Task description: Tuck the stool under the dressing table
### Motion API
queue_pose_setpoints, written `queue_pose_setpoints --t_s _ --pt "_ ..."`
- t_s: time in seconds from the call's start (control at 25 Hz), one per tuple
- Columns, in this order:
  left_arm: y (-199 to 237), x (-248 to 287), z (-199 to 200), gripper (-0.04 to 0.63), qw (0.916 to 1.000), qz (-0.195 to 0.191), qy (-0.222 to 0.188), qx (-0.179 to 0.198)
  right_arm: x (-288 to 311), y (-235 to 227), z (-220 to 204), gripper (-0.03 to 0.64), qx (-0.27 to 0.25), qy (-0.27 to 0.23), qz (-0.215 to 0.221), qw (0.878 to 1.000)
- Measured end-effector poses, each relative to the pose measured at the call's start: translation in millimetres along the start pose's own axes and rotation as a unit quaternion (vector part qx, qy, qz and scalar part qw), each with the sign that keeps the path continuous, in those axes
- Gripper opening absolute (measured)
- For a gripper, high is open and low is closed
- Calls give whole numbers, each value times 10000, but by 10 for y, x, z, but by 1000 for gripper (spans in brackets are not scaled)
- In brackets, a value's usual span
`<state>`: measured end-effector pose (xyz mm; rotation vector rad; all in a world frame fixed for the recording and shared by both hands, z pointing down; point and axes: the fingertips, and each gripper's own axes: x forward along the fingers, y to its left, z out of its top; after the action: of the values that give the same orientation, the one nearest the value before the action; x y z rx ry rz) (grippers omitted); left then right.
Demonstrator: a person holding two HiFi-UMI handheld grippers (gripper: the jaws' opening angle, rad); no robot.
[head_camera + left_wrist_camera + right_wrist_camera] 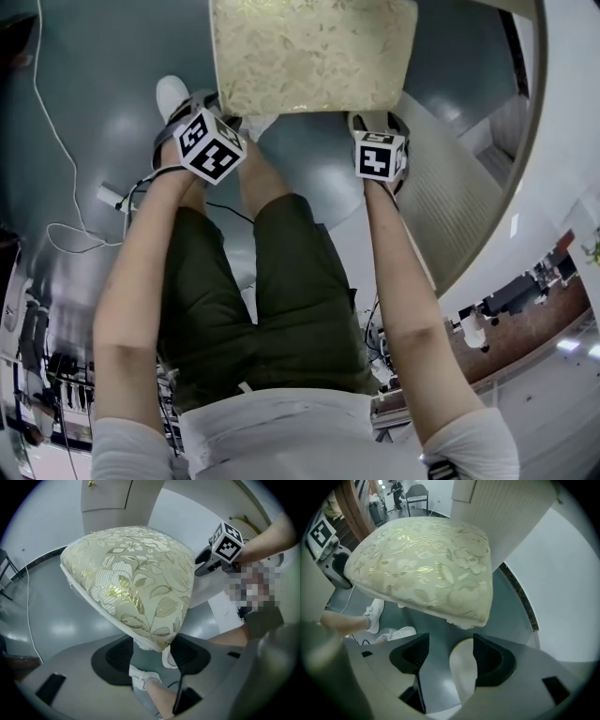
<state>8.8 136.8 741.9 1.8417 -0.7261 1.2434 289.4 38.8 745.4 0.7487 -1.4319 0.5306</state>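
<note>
Spreading under everything was the shiny grey floor. On the right rose a tall white ribbed panel. The stool, with a cream cushion covered in gold leaves, stood on the floor just in front of the person's feet. Its right side was near the panel. The person's green shorts and bare arms filled the middle of the head view.

The left tool was at the stool's near left corner. Its jaws were wide, and the tip of the cushion corner sat between them, close to both pads. The right tool was at the near right corner, pointing down. Its jaws were wide too, and they were below the cushion, not on it. A pale round piece showed between them, right beside one pad. A white shoe stood on the floor by the left tool.
</note>
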Motion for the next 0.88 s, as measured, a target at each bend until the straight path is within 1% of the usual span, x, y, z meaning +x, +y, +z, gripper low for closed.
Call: queue_pose_setpoints --t_s 0.16,0.28,0.36,0.44,0.52,0.56,0.6,0.64,0.72,0.76,0.88 --pt "-98 23 -36 229 9992 -165 -60 353 -106 480 -139 293 119 19 166 9998" --pt "-141 58 -38 221 9987 -211 -96 456 -161 826 -190 279 231 -56 386 9990" --pt "-142 46 -45 221 9987 -185 -125 462 -231 1040 -162 273 319 -222 594 9975" --pt "-118 -3 -51 221 9981 -175 -172 557 -322 1250 -83 270 407 -430 829 9948" --pt "-76 -68 -68 226 9965 -218 -156 789 -409 1465 7 270 471 -591 1046 9916" --pt "-52 -92 -82 246 9953 -263 -118 929 -441 1573 52 268 502 -651 1138 9901" --pt "-20 -108 -96 269 9937 -304 -76 1076 -460 1678 98 270 541 -700 1220 9886" --pt "26 -121 -106 278 9919 -321 -47 1228 -467 1780 146 270 598 -740 1294 9870" --pt "174 -160 -110 242 9884 -272 -51 1490 -465 1981 252 273 800 -808 1442 9830" --pt "275 -190 -107 242 9873 -232 -60 1568 -465 2077 310 273 935 -837 1516 9804" --pt "669 -278 -54 222 9864 44 -38 1642 -470 2322 441 274 1426 -831 1666 9721"
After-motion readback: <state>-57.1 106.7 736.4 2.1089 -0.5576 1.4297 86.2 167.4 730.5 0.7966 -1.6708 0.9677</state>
